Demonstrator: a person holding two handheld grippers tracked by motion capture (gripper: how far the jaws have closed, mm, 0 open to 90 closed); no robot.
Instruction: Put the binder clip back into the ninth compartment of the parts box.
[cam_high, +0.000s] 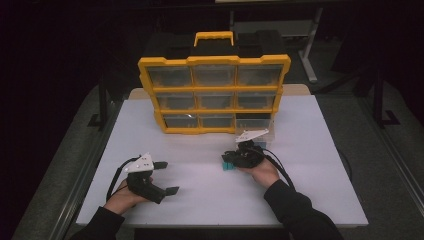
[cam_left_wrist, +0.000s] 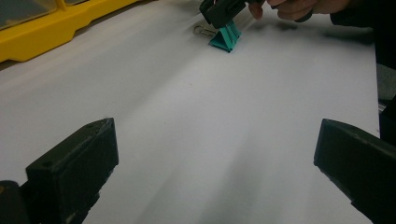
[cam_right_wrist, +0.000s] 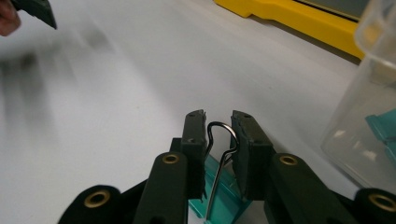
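A teal binder clip lies on the white table, right of centre. My right gripper points left and down at it. Its jaws stand close together, and their pads press on the clip's upright wire handle from both sides. In the left gripper view, the right gripper is above the clip at the top edge. My left gripper rests at the front left with its jaws wide open and only bare table between them.
A yellow organizer with clear drawers stands upright at the back centre of the table. A clear plastic bin holding teal clips sits just beside the right gripper. The table's front edge is close to both hands.
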